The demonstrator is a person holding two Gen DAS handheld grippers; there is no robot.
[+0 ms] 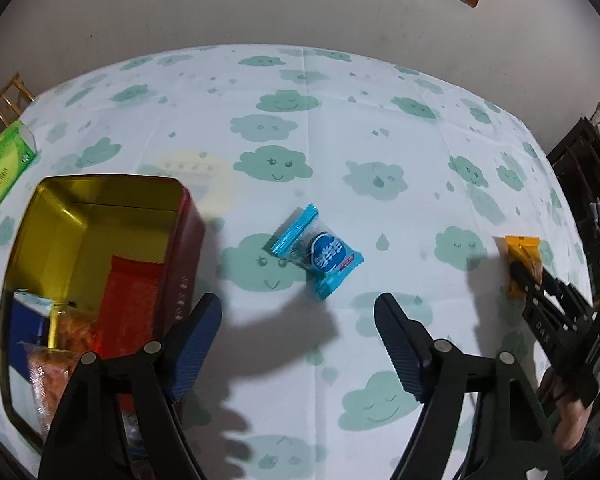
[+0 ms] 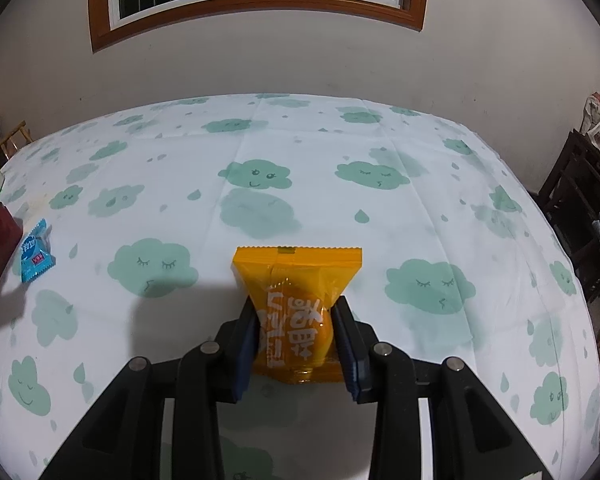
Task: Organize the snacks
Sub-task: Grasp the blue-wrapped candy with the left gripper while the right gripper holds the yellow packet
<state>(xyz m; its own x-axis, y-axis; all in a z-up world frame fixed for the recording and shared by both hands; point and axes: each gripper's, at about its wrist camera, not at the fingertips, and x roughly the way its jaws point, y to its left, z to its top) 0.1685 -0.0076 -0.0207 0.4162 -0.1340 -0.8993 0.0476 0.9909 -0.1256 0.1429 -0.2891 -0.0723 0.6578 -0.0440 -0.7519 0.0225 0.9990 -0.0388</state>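
Right gripper (image 2: 296,340) clamps orange packet (image 2: 296,300) (white lettering) | blue packet (image 1: 316,252) loose

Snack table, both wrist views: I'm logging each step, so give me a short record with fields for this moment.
surface: table under a white cloth with green clouds
container: open red metal tin with gold inside, several snack packets already in it
loose item: blue plastic snack packet, lying on the cloth beside the tin
left gripper: open, empty, above the cloth near the blue packet
right gripper: shut on the orange plastic snack packet
bystander item: green tissue box, beyond the tin
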